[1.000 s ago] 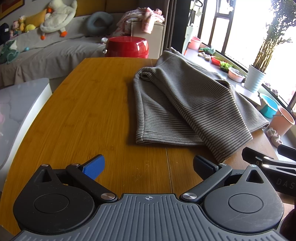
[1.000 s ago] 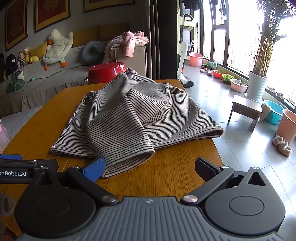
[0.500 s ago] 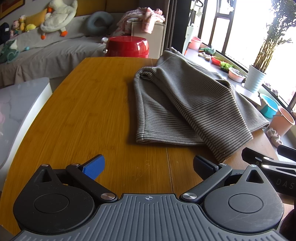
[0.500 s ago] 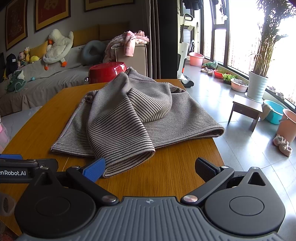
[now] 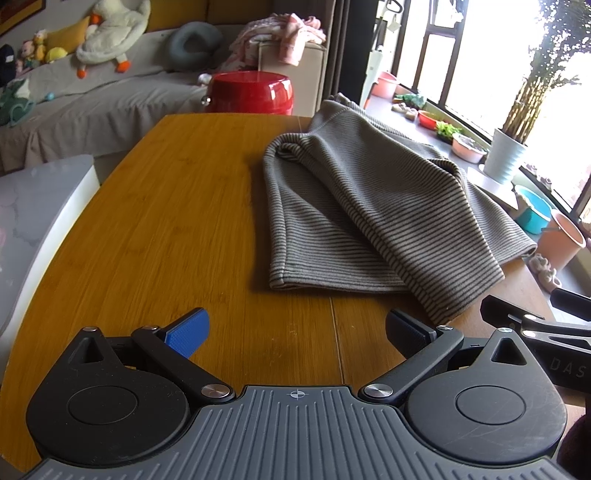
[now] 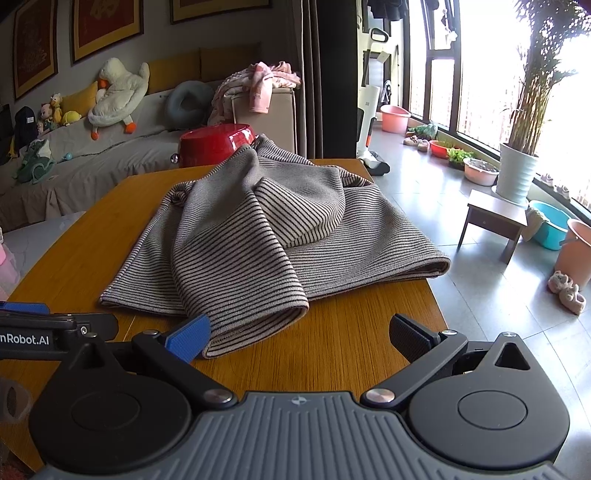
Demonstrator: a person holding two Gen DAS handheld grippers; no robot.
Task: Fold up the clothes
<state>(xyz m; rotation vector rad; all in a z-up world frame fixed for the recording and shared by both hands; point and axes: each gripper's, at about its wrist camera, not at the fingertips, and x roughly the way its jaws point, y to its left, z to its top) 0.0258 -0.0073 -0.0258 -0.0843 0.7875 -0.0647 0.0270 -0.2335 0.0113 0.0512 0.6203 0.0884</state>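
While both tools sit low at the near edge of the wooden table (image 5: 155, 206), neither holds anything. Left gripper (image 5: 295, 334): jaws spread wide, bare wood between the blue pad and the black pad. Right gripper (image 6: 299, 338): jaws likewise wide apart, nothing clamped; its blue left pad (image 6: 186, 338) overlaps the near hem of the garment in the right wrist view, contact can't be confirmed.

Striped garment (image 5: 369, 206) is grey-brown knit with thin dark horizontal stripes, ribbed hems. It lies on the right half of the table, loosely bunched, not flat. In the left wrist view one panel runs near-to-far with a straight near hem, and a second layer drapes diagonally over it toward the right table edge. In the right wrist view (image 6: 258, 240) a thick fold rolls down toward the near side, a rounded lobe sits on top at centre, and another fold bulges at the right edge of the table. Far end of the cloth is peaked up in front of the red tub (image 6: 216, 142).

Left half of the table is bare wood. Couch (image 5: 92, 99) with a plush duck (image 5: 110, 26) beyond the table, far left. Potted plant (image 6: 517, 173) and plastic basins (image 6: 550, 223) by the window, right. The right tool shows at the right edge of the left wrist view, the left tool at the left edge of the right wrist view.
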